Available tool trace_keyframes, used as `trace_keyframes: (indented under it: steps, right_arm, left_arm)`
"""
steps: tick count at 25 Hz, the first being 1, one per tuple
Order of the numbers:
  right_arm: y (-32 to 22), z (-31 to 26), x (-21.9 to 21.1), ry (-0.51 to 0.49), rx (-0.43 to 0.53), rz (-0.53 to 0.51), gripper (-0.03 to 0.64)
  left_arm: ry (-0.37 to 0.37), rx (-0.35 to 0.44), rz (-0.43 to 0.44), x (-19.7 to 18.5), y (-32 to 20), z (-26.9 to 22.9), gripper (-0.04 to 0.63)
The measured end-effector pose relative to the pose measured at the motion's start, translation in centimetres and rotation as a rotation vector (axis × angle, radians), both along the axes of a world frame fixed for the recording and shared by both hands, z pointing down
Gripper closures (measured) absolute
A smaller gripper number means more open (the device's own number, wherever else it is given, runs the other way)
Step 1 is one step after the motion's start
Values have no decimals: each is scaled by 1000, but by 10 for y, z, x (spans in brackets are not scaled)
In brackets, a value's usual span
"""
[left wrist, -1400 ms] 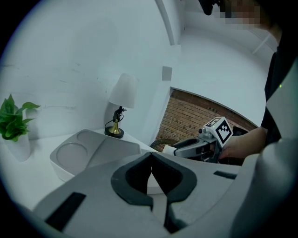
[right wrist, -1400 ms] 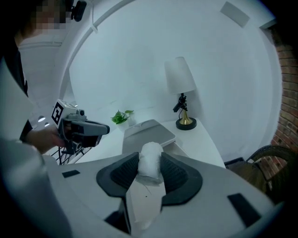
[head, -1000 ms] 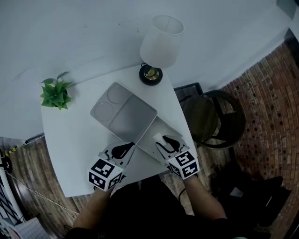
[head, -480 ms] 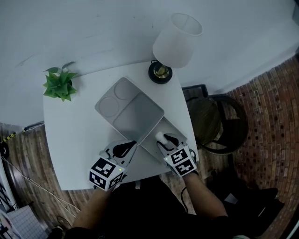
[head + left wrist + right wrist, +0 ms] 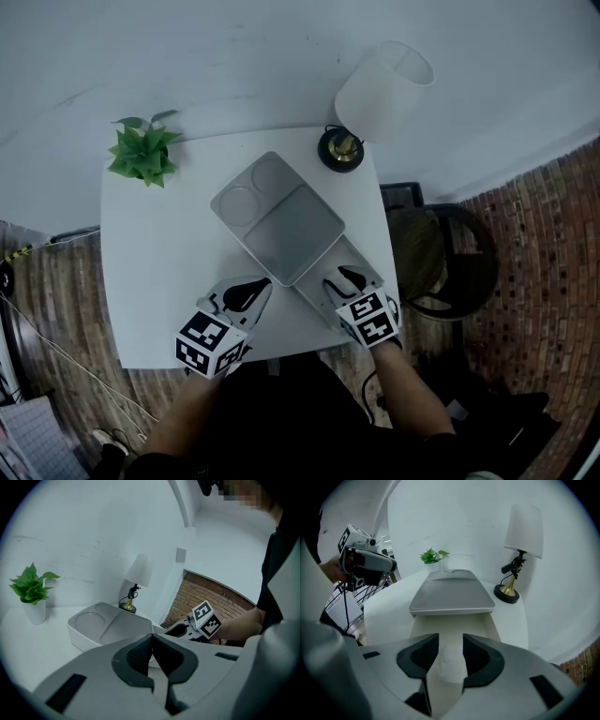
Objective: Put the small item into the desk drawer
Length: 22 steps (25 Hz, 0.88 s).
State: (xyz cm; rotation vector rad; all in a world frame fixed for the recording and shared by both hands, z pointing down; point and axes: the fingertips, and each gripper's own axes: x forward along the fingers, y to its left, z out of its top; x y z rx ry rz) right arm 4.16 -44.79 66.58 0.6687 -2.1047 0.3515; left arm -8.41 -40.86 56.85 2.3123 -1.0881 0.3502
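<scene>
The desk drawer (image 5: pixel 364 265) (image 5: pixel 452 626) stands pulled out from under the white table's (image 5: pixel 159 253) right front edge. My right gripper (image 5: pixel 339 278) (image 5: pixel 451 644) hangs over the drawer's inside, shut on a small white item (image 5: pixel 451 660) that fills the gap between its pads. In the head view the gripper hides the item. My left gripper (image 5: pixel 255 286) (image 5: pixel 152 637) is over the table's front edge, left of the drawer. It is shut, with pad tips touching and nothing held.
A grey tray (image 5: pixel 281 220) (image 5: pixel 452 597) (image 5: pixel 108 627) lies on the table just behind the drawer. A lamp (image 5: pixel 380 94) (image 5: pixel 522 536) stands at the back right corner, a potted plant (image 5: pixel 142 155) (image 5: pixel 30 590) at the back left. A dark round chair (image 5: pixel 441 253) stands right of the table.
The head view has swung, so the table sits more to the right. The white item showed at the right gripper's tips before; now the gripper covers it, a little farther into the drawer.
</scene>
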Motion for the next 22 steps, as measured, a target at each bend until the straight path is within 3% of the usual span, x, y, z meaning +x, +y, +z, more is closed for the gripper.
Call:
trace_keyframes:
  steps: [10, 15, 22]
  right_arm:
    - [32, -46, 36, -47, 80, 161, 460]
    - [57, -65, 39, -93, 117, 219, 495]
    - [87, -99, 44, -115, 238, 272, 526]
  left_arm:
    - [13, 80, 65, 7, 28, -36, 586]
    - [13, 120, 109, 10, 49, -51, 586]
    - [30, 173, 165, 16, 76, -71, 586]
